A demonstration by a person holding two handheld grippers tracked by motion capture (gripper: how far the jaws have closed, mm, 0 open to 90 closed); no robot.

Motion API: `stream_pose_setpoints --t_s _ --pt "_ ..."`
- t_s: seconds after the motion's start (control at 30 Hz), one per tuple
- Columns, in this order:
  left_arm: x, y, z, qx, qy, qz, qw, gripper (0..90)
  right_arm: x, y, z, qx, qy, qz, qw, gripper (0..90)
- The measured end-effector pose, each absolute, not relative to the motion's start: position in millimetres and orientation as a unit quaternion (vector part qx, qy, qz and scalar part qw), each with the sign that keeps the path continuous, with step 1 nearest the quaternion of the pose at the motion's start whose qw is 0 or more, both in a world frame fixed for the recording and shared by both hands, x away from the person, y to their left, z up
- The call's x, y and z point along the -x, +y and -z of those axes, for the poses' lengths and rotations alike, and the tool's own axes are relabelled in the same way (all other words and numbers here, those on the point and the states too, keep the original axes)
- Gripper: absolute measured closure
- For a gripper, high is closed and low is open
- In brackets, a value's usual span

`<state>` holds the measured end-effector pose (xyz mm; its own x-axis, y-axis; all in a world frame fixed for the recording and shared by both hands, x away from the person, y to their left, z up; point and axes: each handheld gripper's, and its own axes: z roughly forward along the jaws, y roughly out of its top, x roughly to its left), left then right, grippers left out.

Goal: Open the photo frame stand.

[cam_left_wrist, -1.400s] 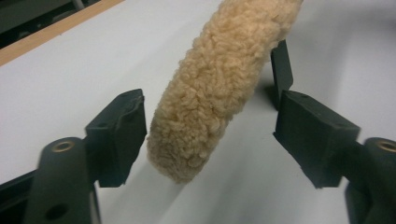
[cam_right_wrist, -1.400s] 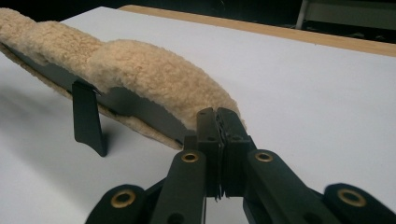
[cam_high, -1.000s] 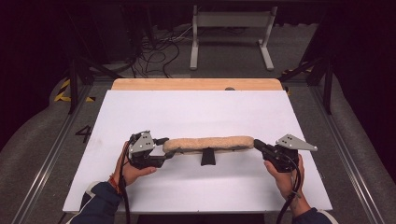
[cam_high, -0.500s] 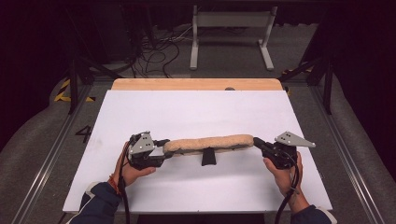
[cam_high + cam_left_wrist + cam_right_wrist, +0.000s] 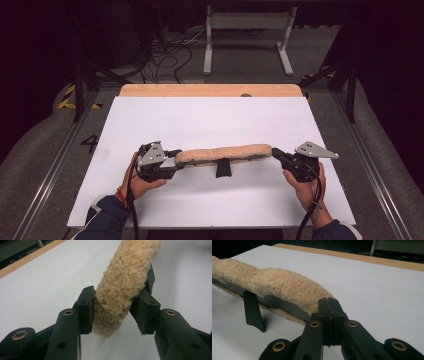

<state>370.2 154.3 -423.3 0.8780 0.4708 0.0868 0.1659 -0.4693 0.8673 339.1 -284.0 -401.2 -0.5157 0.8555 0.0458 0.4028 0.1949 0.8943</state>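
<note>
Where the right gripper point(image 5: 329, 315) meets the fleece strip point(image 5: 223, 154), its clenched black jaws hide whether they pinch the strip's end. Both hands reach in from the frame's bottom, level and facing each other. At lower centre, the long, woolly tan strip spans between them above the white table point(image 5: 210, 120), its black tab point(image 5: 223, 168) hanging; the left gripper point(image 5: 116, 311) has just been closing and grasps its end.
</note>
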Motion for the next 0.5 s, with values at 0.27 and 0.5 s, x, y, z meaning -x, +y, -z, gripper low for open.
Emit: stream_pose_setpoints --t_s 0.27,0.5 --pt "-370.2 154.6 423.3 -0.842 0.188 -0.155 0.481 55.9 -344.0 -283.3 404.0 -0.437 0.731 -0.465 0.24 89.4" --pt "-370.1 154.8 423.4 -0.843 0.187 -0.154 0.481 56.1 -343.5 -283.7 402.5 -0.433 0.731 -0.468 0.242 89.4"
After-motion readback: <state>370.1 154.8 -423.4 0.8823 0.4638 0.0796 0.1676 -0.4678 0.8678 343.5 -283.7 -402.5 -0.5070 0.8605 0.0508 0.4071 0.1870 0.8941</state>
